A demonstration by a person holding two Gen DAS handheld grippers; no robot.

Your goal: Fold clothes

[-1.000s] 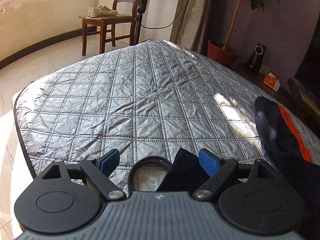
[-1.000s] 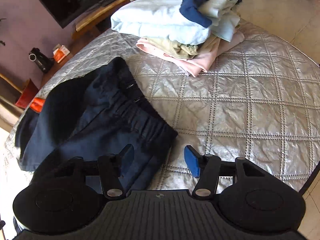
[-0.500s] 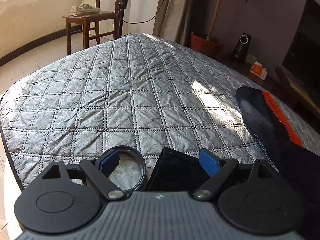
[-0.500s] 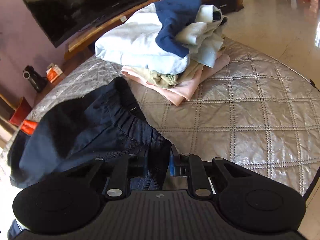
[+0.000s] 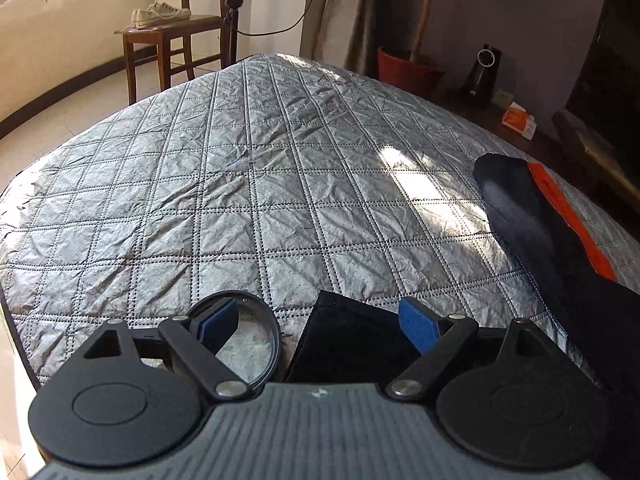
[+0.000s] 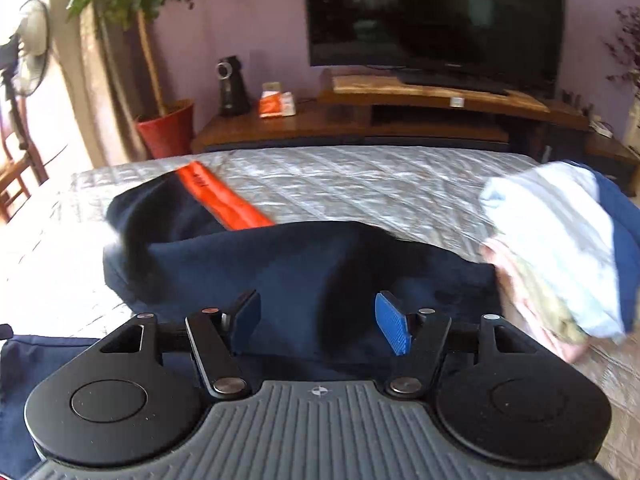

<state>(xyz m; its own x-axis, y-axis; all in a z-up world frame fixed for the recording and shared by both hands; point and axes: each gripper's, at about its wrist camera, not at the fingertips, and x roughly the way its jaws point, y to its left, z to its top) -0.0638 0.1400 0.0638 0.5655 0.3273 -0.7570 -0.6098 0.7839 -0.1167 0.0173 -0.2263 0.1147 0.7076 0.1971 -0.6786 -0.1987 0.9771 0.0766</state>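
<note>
The dark navy trousers (image 6: 304, 264) lie on the quilted silver cover (image 5: 248, 184) of the bed, and everything else is placed from that cover. In the right wrist view they form a long, rumpled mound running across the cover, with a bright orange stripe (image 6: 220, 200) showing along the far side near the left end. The cloth looks soft and thick, with rounded folds rather than flat ones, though this picture is smeared, so finer detail such as seams cannot be made out. In the left wrist view one leg (image 5: 532, 220) stretches along the right side of the cover, the orange stripe on its outer edge, and a flat dark corner of the fabric (image 5: 348, 344) lies at the near edge.

The left gripper (image 5: 320, 322) has its blue pads set wide apart; that dark corner lies between them, but the pads do not press on it. The right gripper (image 6: 316, 322) has just been opening; its pads stand apart above the navy cloth with nothing pinched.

A heap of pale blue, pink and navy clothes (image 6: 560, 260) sits on the cover's right end, touching the trousers.
</note>
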